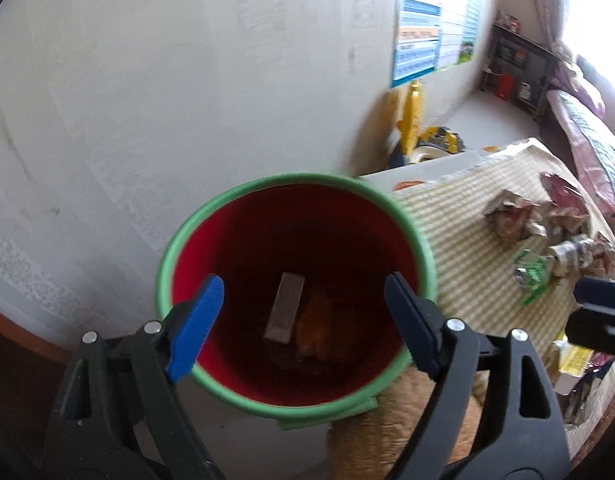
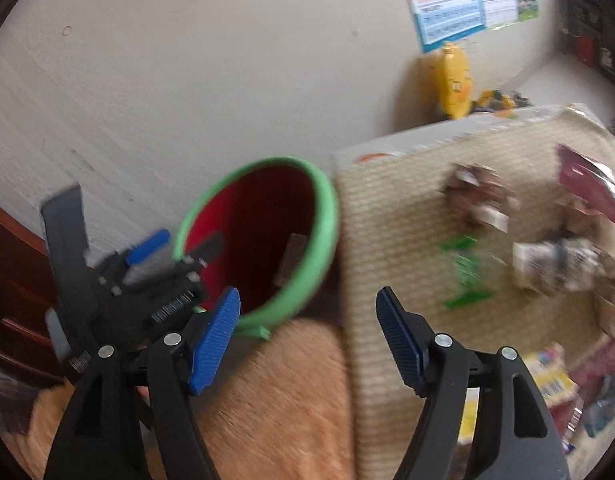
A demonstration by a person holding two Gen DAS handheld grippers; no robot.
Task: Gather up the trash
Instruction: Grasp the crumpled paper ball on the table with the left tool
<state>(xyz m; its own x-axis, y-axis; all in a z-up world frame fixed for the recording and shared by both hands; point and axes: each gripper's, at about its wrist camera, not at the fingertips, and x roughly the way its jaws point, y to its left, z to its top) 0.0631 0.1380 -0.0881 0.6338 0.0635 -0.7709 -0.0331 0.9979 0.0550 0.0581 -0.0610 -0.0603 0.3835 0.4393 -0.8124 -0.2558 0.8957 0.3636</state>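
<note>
A red bin with a green rim [image 1: 421, 240] stands by the wall, and my left gripper [image 1: 305, 284] hangs open right above its mouth, nothing between the blue pads. Inside the bin lie a grey-brown wrapper [image 1: 285, 308] and an orange scrap [image 1: 315, 330]. In the right wrist view my right gripper [image 2: 307, 336] is open and empty, beside the bin rim [image 2: 325, 216] and over the edge of a striped mat [image 2: 387, 220]. Crumpled wrappers [image 2: 479, 200], a green wrapper [image 2: 465, 268] and a maroon packet [image 2: 587, 184] lie on the mat. The left gripper [image 2: 179, 250] shows by the bin.
A fuzzy orange-brown surface [image 2: 275, 392] lies below the bin. Several coloured packets [image 2: 551, 384] sit at the mat's near right. A yellow toy [image 1: 413, 120] and a poster [image 1: 435, 36] are by the wall. Dark wooden furniture [image 2: 11, 280] stands at the left.
</note>
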